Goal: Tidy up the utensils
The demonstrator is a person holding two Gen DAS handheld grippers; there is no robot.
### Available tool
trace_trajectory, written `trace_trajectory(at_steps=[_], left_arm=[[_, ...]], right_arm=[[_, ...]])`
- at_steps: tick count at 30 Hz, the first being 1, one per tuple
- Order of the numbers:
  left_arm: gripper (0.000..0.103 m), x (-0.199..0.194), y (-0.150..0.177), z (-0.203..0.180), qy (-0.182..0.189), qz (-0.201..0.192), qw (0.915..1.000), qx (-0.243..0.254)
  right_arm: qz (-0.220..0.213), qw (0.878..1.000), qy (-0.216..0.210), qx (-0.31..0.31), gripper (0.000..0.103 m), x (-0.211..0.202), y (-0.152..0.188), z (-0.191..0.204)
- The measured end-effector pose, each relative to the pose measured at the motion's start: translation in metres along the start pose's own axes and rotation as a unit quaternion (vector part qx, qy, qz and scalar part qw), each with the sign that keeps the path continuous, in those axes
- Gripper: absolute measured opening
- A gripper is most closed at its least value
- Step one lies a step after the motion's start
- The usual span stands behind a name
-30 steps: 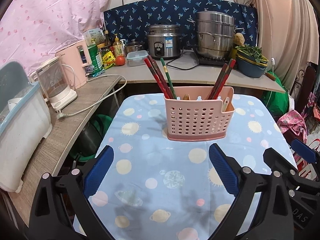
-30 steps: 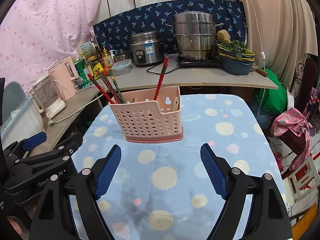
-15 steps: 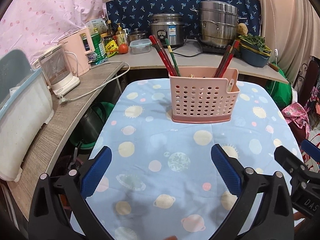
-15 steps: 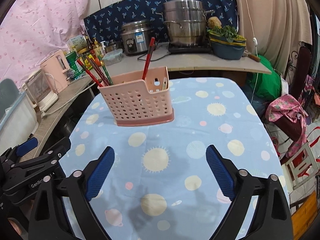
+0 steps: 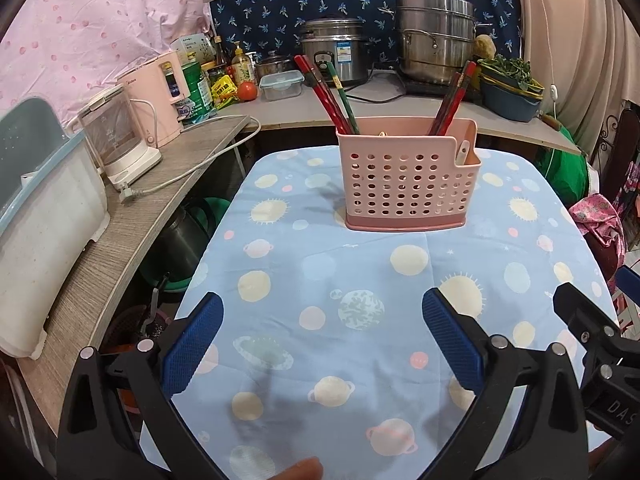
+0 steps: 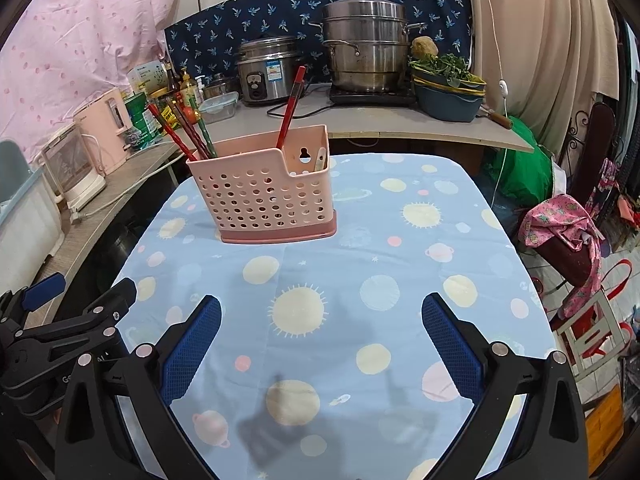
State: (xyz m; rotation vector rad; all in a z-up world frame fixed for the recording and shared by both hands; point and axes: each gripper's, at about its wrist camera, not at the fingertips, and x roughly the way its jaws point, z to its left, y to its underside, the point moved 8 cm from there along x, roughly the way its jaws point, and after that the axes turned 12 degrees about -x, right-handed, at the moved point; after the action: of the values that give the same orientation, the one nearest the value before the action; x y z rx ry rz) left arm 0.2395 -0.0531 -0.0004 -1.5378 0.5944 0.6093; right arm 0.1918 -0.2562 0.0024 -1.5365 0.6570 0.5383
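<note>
Countertop clutter of kettle, rice cooker and steamer pot behind pink basket standing at 12 o'clock on planet-print tablecloth, its chopsticks leaning toward 11 and 1 o'clock; left gripper and right gripper both spread wide, empty, the right's jaws having just been opening.

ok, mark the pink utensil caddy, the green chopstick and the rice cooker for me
pink utensil caddy [image 5: 404, 184]: left wrist view, on its perforated front wall.
green chopstick [image 5: 340, 94]: left wrist view, on the shaft above the caddy's rim.
rice cooker [image 6: 269, 72]: right wrist view, on its steel body by the label.
</note>
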Motion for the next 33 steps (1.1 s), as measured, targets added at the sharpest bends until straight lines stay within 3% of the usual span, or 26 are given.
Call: trace_trajectory(at_steps=[33], left_arm=[[0.095,0.0027,-0.0021,0.0012,-0.009,0.006,0.9999,-0.008]], right_arm=[[0.007,1.0,0.003,0.0,0.097,0.0063,0.0032,0.0045]])
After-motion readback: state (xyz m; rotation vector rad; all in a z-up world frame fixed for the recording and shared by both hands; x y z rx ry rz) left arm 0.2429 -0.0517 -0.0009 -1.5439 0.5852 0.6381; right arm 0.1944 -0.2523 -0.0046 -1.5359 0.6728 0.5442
